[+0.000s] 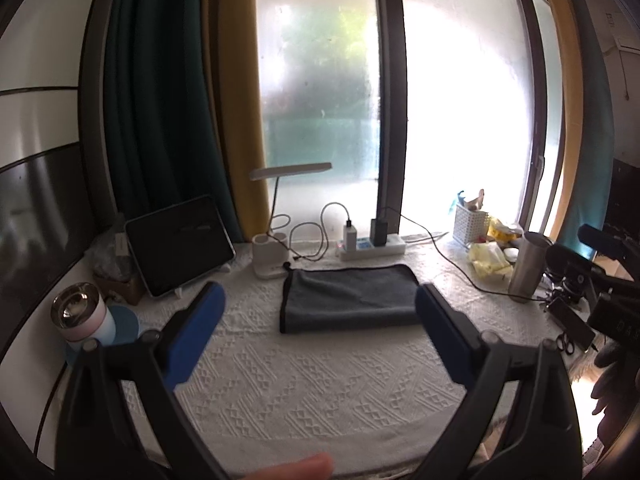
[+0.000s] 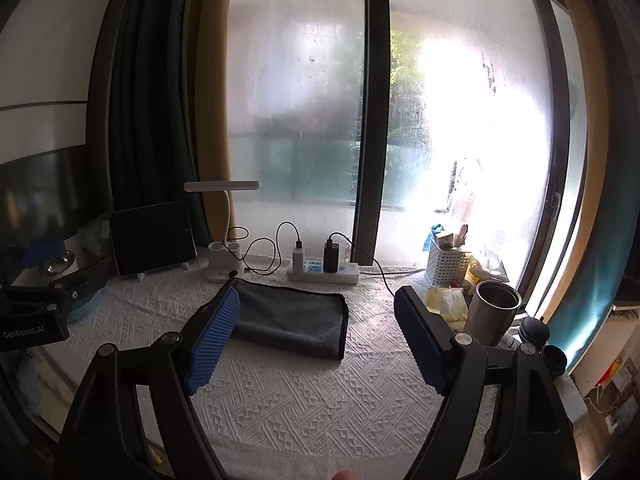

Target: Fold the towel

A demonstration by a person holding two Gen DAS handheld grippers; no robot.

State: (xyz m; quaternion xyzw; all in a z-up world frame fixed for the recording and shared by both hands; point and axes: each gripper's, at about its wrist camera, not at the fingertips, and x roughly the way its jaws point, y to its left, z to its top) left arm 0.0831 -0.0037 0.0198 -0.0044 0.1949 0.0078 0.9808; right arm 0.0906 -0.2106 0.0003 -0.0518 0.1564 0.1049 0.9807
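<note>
A dark grey towel [image 1: 348,298] lies folded into a flat rectangle on the white textured tablecloth [image 1: 304,392], toward the window. It also shows in the right wrist view [image 2: 292,320]. My left gripper [image 1: 320,312] is open and empty, held above the cloth just short of the towel's near edge. My right gripper [image 2: 316,316] is open and empty, also short of the towel, with its left blue finger [image 2: 214,340] overlapping the towel's left end in view. The left gripper's body [image 2: 36,312] shows at the left edge of the right wrist view.
Behind the towel stand a power strip with chargers [image 1: 372,246], a white desk lamp [image 1: 272,256] and a tablet [image 1: 180,252]. A pink tumbler [image 1: 86,316] stands left. A steel cup [image 2: 494,312], a white basket [image 2: 446,266] and yellow packets [image 2: 448,300] crowd the right.
</note>
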